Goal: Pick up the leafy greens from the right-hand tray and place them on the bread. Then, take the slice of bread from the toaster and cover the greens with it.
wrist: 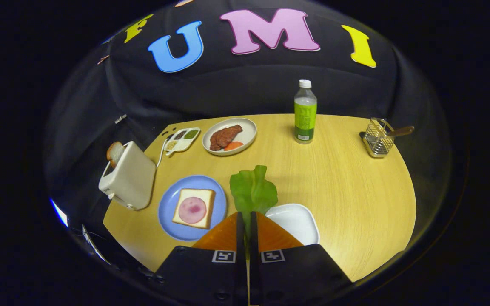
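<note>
Between my fingers, the gripper (247, 221) pinches the lettuce leaf (253, 191) by its stem, leaf pointing to twelve o'clock above the white tray (296, 221). The ham-topped bread (194, 208) on the blue plate (168, 212) lies at ten o'clock, so I judge a short leftward carry.

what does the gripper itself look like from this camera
The gripper has two wedge-shaped fingers that taper to narrow tips. Behind them sit two black angular blocks, each carrying a small square black-and-white marker near its inner edge, with screw heads along the blocks' edges.
</note>
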Available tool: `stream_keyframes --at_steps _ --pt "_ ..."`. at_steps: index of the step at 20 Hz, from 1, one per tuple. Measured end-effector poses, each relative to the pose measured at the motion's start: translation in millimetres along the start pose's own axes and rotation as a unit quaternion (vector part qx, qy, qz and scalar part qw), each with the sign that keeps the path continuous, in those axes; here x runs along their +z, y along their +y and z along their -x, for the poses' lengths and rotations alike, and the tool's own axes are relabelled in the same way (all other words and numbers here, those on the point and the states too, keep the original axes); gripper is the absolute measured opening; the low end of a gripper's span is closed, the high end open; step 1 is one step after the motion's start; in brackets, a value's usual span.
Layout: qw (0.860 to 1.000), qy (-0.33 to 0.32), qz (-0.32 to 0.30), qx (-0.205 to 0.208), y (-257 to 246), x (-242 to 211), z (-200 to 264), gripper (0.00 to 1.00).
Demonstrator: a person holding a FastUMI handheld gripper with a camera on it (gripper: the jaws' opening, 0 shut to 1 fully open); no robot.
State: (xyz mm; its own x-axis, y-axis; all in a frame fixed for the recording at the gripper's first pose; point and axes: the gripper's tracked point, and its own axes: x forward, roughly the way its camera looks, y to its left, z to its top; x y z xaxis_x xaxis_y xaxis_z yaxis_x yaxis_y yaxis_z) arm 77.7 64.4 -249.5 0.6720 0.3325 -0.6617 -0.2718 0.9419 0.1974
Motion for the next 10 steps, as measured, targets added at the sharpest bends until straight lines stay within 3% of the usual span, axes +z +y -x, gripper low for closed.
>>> stream_keyframes --at_steps 5,10 --pt "0.999 0.006 0.034 0.040 67 16 -24 0.07" --pt "0.995 0.036 0.068 0.060 113 2 -59 0.07"
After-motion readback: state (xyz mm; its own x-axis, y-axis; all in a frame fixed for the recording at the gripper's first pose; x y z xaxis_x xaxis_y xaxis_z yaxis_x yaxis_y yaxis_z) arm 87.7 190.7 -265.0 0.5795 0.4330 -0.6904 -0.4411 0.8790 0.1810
